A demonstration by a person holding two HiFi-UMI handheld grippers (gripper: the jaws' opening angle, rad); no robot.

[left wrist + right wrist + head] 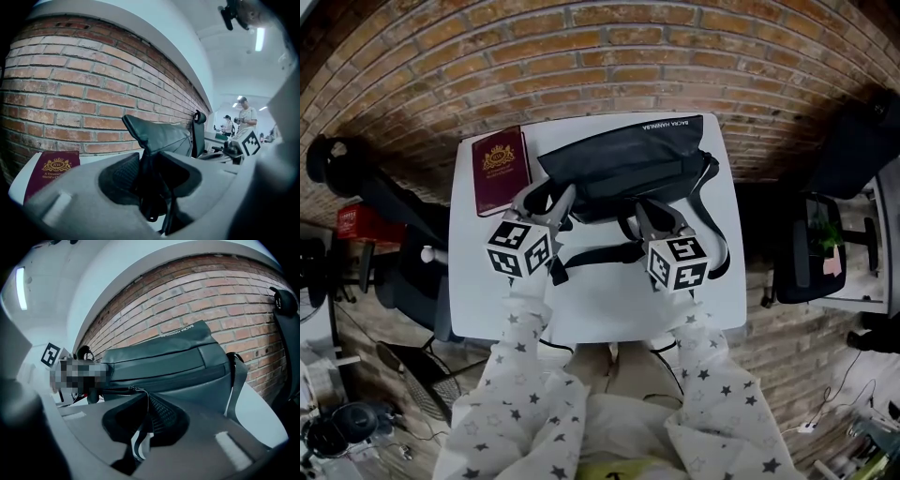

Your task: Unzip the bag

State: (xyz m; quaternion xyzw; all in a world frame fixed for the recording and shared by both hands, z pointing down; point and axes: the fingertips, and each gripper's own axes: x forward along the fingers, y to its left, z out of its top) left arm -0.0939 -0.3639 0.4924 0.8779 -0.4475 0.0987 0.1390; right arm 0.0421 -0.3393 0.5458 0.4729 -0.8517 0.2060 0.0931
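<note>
Sleeves patterned with stars are seen at 6 o'clock in the head view, reaching up onto a white table. Clock directions are reckoned from the table's middle in that view.

At 11 o'clock, just past the middle, the left gripper is held against the near left end of the bag. In the left gripper view its jaws are seen pinched on a fold of dark fabric from the bag, which rises between the pads.

At 1 o'clock the right gripper is set against the bag's near edge. In the right gripper view its jaws are pressed almost together on the zipper pull, from which a thin tab runs down between the pads. The zipper line is seen running along the bag's front towards the left of that view.

A black strap is laid across the table between the two grippers.

The bag itself is laid flat at 12 o'clock, along the table's far edge. A burgundy booklet with a gold crest lies at 10 o'clock, just beside the bag's left end.

A brick wall is seen beyond the table.
</note>
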